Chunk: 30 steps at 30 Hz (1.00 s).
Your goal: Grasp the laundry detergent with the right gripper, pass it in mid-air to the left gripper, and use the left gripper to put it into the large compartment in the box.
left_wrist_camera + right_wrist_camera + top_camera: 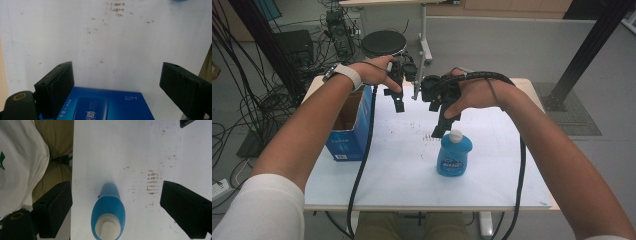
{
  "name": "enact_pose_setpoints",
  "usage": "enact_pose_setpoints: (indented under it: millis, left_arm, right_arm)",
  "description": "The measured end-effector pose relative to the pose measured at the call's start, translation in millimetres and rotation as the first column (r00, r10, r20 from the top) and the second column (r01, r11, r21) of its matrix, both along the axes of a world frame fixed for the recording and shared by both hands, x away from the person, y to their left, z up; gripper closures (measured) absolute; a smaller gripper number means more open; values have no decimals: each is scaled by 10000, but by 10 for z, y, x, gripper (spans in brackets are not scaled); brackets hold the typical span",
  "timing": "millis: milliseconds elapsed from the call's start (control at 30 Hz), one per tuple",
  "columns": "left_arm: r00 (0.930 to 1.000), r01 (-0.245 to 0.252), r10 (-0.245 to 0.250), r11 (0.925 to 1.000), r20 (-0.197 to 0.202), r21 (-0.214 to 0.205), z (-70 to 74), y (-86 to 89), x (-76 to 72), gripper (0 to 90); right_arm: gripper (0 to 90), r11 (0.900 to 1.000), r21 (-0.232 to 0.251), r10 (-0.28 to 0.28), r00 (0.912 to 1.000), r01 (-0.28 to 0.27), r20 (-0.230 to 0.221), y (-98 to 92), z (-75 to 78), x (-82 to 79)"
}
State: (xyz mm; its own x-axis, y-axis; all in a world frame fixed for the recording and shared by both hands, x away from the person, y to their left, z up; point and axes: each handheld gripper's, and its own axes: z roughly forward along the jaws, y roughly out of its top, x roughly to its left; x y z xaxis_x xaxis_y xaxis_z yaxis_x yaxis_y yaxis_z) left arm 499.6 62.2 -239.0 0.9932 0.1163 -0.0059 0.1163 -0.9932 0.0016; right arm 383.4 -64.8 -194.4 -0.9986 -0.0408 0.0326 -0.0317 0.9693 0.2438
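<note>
Lighting: even, soft, overhead; no glare.
White table [492, 150] reads bright; both gripper views soft-focused, jaws blurred at lower corners; high view bends at edges.

Place: a lab or robotics test room is showing here, not a home.
Floor: bundles of black cables [242, 100] are trailing across bare grey flooring beyond the tabletop's left edge, near a black equipment box [294, 45].
Framing: dark metal struts [592, 45] are standing beyond the tabletop's far right corner, one bolted to a floor plate.
Work surface: a plain white table [412, 185] is carrying scuff marks near its middle.
Seating: a round black stool [384, 42] is standing past the tabletop's far edge.
Instrumentation: the person is holding cabled recording devices in both hands.
</note>
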Motion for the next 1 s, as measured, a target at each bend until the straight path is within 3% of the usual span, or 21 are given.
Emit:
enact_pose_setpoints:
  millis: [600,1000]
  left_arm:
    - [10000,3,-3,10000,5,68,13,4,-14,135]
    - [10000,-38,38,10000,78,4,38,29,-32,134]
  right_arm:
    - [108,9977,510,-466,9984,449,333,-301,262,-23]
    - [108,9939,902,-675,9971,641,344,-477,307,-40]
